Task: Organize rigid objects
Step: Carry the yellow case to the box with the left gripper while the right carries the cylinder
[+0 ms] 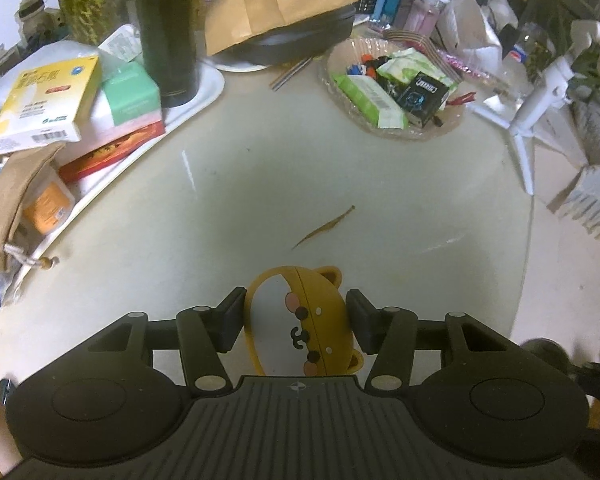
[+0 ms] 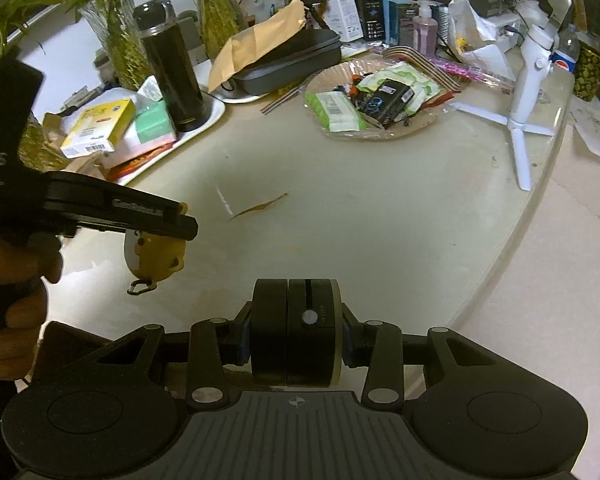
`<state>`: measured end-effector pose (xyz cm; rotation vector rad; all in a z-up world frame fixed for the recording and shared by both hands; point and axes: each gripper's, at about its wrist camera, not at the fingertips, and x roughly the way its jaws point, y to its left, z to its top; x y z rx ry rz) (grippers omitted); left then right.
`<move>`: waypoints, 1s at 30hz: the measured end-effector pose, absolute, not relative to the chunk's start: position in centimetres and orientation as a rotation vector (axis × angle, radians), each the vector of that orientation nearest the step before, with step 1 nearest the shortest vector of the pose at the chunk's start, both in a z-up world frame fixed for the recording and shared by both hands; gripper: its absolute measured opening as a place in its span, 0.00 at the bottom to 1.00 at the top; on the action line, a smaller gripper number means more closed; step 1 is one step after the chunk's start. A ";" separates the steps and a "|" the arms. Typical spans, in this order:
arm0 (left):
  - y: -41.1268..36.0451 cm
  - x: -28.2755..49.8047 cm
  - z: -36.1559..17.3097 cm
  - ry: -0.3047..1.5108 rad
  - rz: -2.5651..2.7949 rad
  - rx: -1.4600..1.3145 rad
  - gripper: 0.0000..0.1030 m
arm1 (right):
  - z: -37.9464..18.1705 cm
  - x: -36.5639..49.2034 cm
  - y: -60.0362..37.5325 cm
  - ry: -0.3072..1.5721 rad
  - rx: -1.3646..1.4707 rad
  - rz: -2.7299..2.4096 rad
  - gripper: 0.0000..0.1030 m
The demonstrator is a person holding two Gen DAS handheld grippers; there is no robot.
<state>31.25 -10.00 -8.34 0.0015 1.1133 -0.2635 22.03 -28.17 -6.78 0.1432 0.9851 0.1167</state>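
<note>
The left hand-held gripper [image 1: 296, 322] has its two black fingers [image 1: 230, 318] pressed on the sides of a small yellow bear-shaped case with a white front and a cartoon face [image 1: 300, 320]. The jaws are part way open, just as wide as the case. In the right wrist view the case hangs in the air above the table, and a small metal clip [image 2: 140, 287] dangles under it. A person's hand [image 2: 16, 280] holds the handle of this gripper.

The right hand-held gripper [image 2: 296, 338] squeezes a round black disc-shaped device with a small silver button on its edge [image 2: 296, 332]. Its jaws are part way open too, tight on the two flat sides of the device.

Under both is a pale cream table [image 1: 260, 168]. A thin brown stick-like bit [image 1: 324, 226] lies on the bare part of it. Farther back stands a clear glass dish full of small packets [image 1: 392, 84]. To the left sits a white tray [image 1: 208, 84] with a tall dark tumbler [image 1: 168, 28], a yellow and white box [image 1: 48, 104] and other boxes. Behind them lies a dark grey case with a brown paper envelope on top [image 1: 284, 12]. At the right side stands a white tripod [image 1: 540, 96]
</note>
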 end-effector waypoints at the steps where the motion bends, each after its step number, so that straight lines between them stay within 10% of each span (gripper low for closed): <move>1: -9.7 31.0 -8.0 1.110 -0.267 -0.004 0.51 | -6.7 22.0 -28.1 0.985 0.143 0.119 0.42; 30: -4.7 24.1 -4.5 1.082 -0.324 -0.046 0.51 | -5.5 20.5 -25.1 0.963 0.171 0.209 0.42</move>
